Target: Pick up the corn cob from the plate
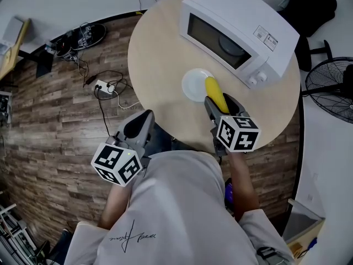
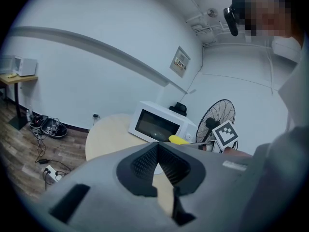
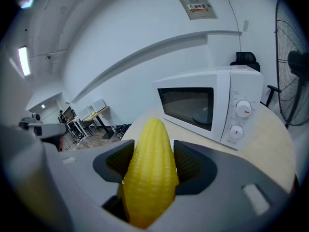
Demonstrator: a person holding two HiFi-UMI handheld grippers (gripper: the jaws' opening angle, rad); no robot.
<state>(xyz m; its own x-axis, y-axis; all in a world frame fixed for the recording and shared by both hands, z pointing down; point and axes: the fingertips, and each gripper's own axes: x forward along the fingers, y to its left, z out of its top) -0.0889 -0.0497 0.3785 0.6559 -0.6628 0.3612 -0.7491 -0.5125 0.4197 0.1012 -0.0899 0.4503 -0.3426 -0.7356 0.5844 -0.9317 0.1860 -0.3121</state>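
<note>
Wood-plank floor (image 1: 49,120) fills the left of the head view, with a white power strip (image 1: 103,85) and loose cables (image 1: 83,37) lying near the white wall (image 1: 66,1). The left gripper (image 1: 144,115) hangs at the table's near left edge, over the floor. In its own view the jaws meet at the tips with nothing between them.

The round, pale wood table (image 1: 160,54) carries a white plate (image 1: 193,84) near its middle. The corn (image 1: 215,91) points away from the person, its far end over the plate's right rim. The right gripper (image 1: 220,105) is clamped on its near half. In the right gripper view the dark pads press on both sides of the yellow cob, and the tip sticks out past them. A white microwave (image 1: 242,29) stands behind the plate with its door shut. A black fan (image 1: 331,87) stands on the pale floor to the right of the table.

No view shows whether the corn is clear of the plate. In the right gripper view the cob hides the plate. The fan is cut off by the right edge of the head view. A sign (image 3: 195,5) on the wall is too small to read. The person's shirt (image 1: 176,214) covers the table's near edge.
</note>
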